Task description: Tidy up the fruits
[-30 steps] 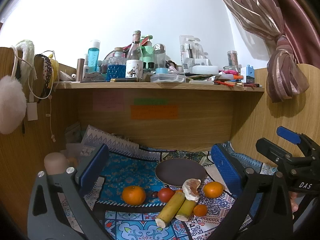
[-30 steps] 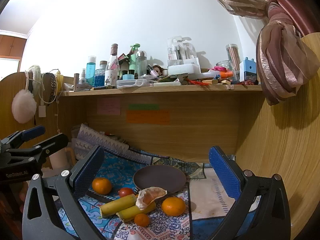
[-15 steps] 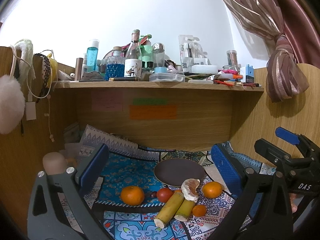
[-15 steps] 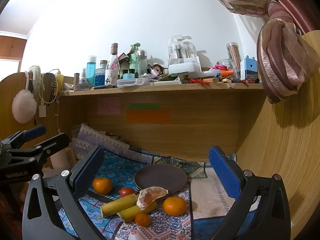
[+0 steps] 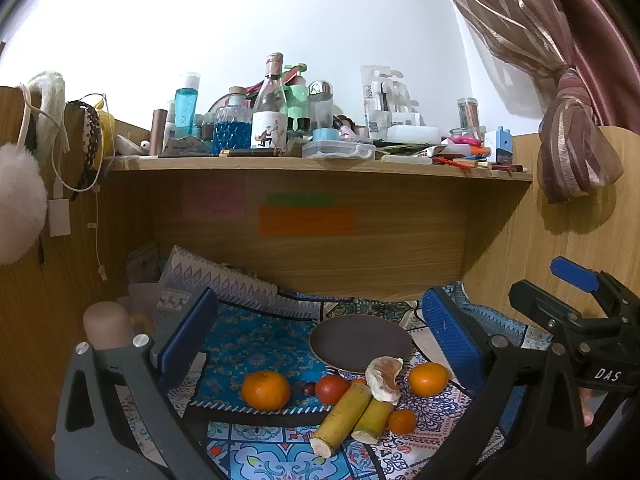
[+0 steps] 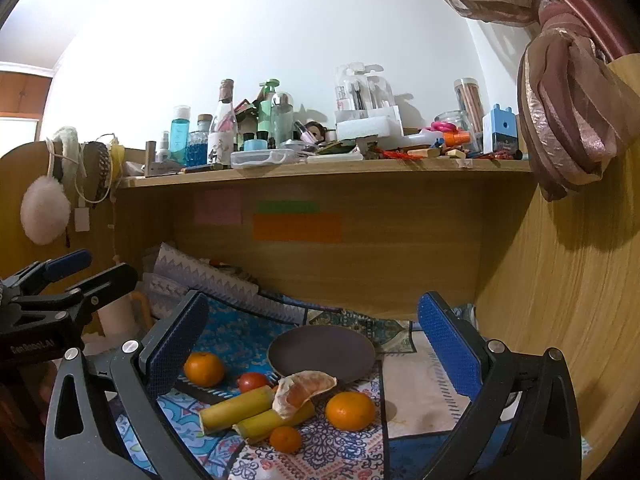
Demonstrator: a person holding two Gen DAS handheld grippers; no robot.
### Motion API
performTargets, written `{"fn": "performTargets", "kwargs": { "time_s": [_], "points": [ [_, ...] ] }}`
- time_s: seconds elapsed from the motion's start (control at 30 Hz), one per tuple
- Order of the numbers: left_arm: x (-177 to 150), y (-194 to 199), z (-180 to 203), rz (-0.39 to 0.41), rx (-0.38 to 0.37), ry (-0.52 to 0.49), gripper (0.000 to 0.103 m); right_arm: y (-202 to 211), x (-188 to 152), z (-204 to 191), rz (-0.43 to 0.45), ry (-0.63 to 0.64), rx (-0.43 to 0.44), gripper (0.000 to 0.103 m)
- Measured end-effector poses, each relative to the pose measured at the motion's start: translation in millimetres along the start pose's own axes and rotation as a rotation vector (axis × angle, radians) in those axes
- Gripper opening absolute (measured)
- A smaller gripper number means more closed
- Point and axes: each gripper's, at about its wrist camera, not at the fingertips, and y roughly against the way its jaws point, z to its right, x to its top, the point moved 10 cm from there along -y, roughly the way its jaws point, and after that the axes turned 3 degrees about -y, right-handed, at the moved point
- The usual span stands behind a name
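Both the left gripper (image 5: 320, 336) and the right gripper (image 6: 316, 336) hold their ribbed blue jaws spread wide, gripping nothing. Framed between them on the patterned cloth (image 5: 256, 340) lie glossy round oranges (image 6: 350, 410), a red tomato (image 6: 252, 382), two yellowish cane cylinders (image 6: 236, 406) topped by a peeled segment (image 6: 304, 390), and, farther ahead, a flat matte brown plate (image 6: 322, 354). Only the left view reveals a small dark grape (image 5: 308, 389).

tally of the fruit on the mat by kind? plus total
Oranges, whole: 3
Peeled orange piece: 1
Yellow cane sticks: 2
Red round fruit: 1
Small dark fruit: 1
Total: 8
The plate holds none of them.
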Motion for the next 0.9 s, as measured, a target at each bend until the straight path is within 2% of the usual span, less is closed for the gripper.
{"fn": "performTargets", "kwargs": {
  "time_s": [0.13,0.37,0.6,0.9],
  "points": [
    [-4.6,-7.4,-3.8,-0.016,0.004,-0.005,0.103,-5.8,-4.2,2.8,-0.009,0.004,-0.011,0.103],
    [-31.3,-34.9,-21.6,-0.108,0.012,0.027,0.103,-31.2,-25.9,16.4,-0.09,0.015,-0.035,0.103],
    [-80.5,-72.7,-45.9,-0.258,0.036,0.037,0.103,-63.9,-66.2,34.4,-0.231,0.049,-0.057,0.103],
    [-139.9,-112.8,-80.5,-0.424,0.074,0.039,0.103,-101.6,-128.4,62.9,-0.463,0.038,-0.064,0.103]
  ]
}}
